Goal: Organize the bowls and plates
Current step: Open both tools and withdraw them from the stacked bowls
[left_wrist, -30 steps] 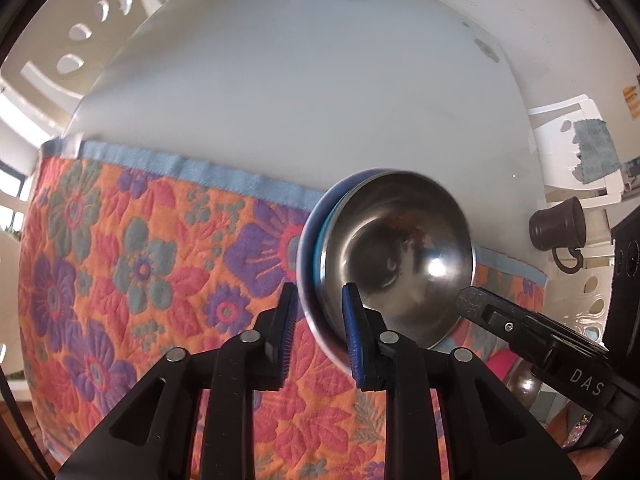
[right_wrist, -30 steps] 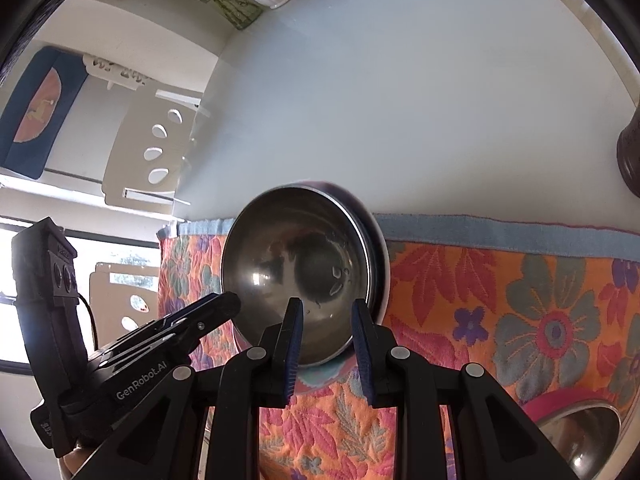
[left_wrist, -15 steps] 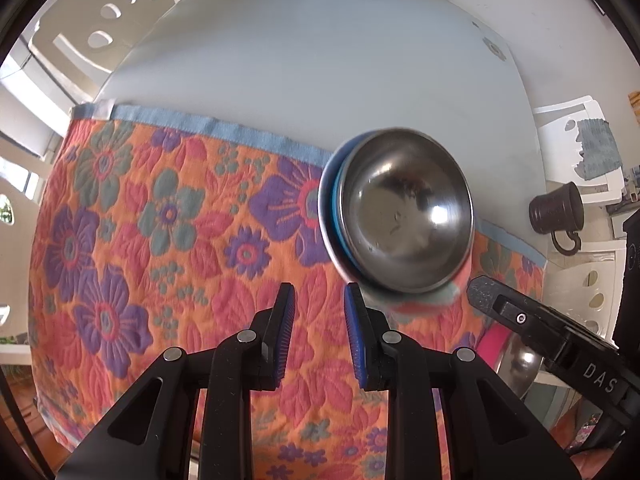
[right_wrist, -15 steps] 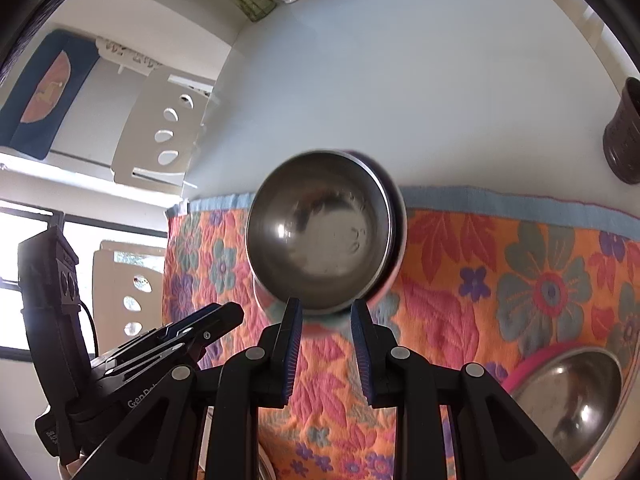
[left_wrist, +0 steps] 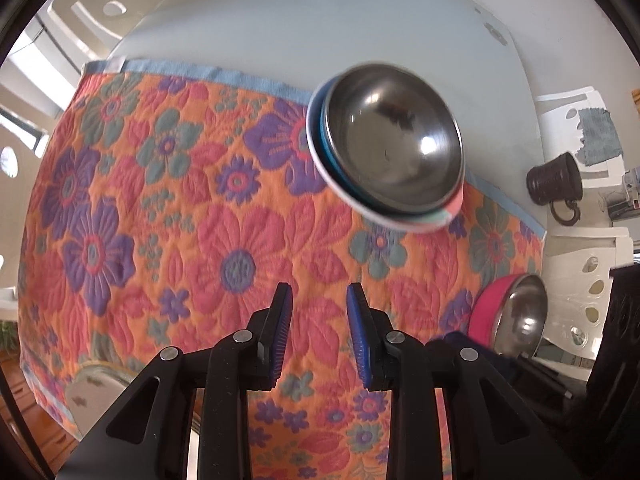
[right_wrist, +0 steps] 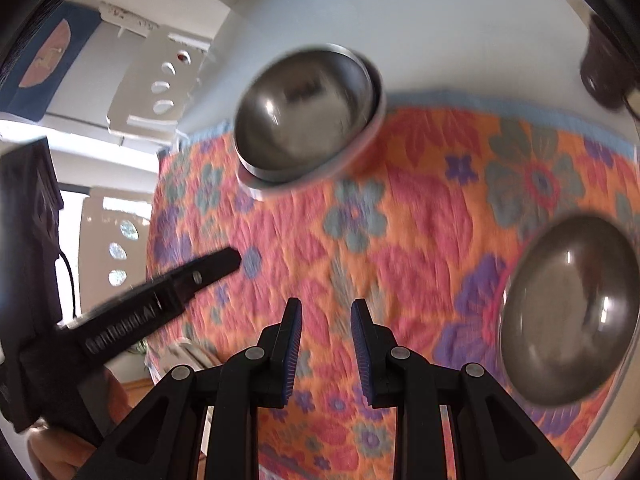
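Your left hand-held gripper (left_wrist: pixel 319 334) hangs empty, jaws slightly spread and lately widening, well short of the steel bowl (left_wrist: pixel 394 140) stacked at the floral cloth's (left_wrist: pixel 168 208) far edge. The right hand-held gripper (right_wrist: pixel 326 350) is pressed nearly together; blur smears its view.

We see a steel bowl (left_wrist: pixel 394 140) nested in a plate (left_wrist: pixel 320 156) at the cloth's (left_wrist: pixel 160 200) far edge on the counter (left_wrist: pixel 280 20); a second bowl (left_wrist: pixel 520 316) sits nearer right, a mug (left_wrist: pixel 554 178) beyond the cloth.
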A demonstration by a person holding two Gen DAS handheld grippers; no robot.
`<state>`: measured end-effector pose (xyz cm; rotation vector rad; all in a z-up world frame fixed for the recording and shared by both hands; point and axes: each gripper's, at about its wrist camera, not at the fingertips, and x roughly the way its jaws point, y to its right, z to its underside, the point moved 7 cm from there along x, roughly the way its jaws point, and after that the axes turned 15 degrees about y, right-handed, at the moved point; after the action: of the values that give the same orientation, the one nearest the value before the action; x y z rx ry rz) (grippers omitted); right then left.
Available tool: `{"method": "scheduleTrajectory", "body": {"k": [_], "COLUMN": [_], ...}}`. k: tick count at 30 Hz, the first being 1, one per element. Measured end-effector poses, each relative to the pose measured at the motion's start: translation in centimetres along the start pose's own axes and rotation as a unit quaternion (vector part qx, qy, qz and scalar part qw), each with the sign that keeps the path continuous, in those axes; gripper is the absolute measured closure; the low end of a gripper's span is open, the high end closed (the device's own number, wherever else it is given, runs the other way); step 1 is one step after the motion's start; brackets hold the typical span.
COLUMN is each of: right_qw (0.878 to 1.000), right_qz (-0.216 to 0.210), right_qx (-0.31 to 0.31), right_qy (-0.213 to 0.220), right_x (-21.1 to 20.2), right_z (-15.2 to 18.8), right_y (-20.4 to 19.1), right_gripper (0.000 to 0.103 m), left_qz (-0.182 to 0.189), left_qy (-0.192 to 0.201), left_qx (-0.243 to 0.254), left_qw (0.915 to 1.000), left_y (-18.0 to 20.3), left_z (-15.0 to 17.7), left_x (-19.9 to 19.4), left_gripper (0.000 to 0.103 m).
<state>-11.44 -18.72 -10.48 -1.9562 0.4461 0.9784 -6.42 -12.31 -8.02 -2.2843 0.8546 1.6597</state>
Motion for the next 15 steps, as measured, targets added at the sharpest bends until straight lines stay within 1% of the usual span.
{"method": "scheduleTrajectory", "body": {"k": [5, 7, 8, 10, 12, 13, 14, 15], "right_qw": [1.0, 1.0, 0.999, 0.998, 0.997, 0.996, 0.995, 0.994], "right_qz": [0.006, 0.008, 0.005, -0.005, -0.003, 0.001, 0.006, 0.007], "right_qx": [0.006, 0.013, 0.023, 0.056, 0.076, 0.082, 0.09, 0.102], "right_qy": [-0.016, -0.022, -0.027, -0.034, -0.033, -0.033, -0.033, -0.033], "right_x": [-0.7, -1.0, -1.1, -1.4, -1.9, -2.1, -2.3, -2.6], "right_z": [3.2, 4.4, 5.0, 6.1, 7.0, 7.3, 7.5, 7.8], "right_y": [1.5, 2.3, 2.8, 4.2, 5.8, 6.4, 7.0, 7.8], "right_gripper": [0.079, 0.077, 0.074, 0.055, 0.048, 0.048, 0.048, 0.048], "left_qz": [0.001, 0.002, 0.006, 0.018, 0.019, 0.019, 0.022, 0.027], "left_qy": [-0.017, -0.027, -0.035, -0.048, -0.053, -0.053, -0.054, -0.057], "left_qx": [0.009, 0.011, 0.012, 0.017, 0.029, 0.033, 0.039, 0.045], "left_qw": [0.9998, 0.9996, 0.9993, 0.9986, 0.998, 0.9978, 0.9975, 0.997], "left_y": [0.9, 1.3, 1.6, 2.4, 3.3, 3.6, 4.3, 4.9], "left_z": [2.5, 3.5, 3.9, 4.8, 5.5, 5.7, 5.9, 6.2], "left_x": [0.5, 0.8, 1.0, 1.4, 1.6, 1.7, 1.8, 1.9], "left_gripper": [0.078, 0.075, 0.075, 0.074, 0.069, 0.066, 0.061, 0.059]}}
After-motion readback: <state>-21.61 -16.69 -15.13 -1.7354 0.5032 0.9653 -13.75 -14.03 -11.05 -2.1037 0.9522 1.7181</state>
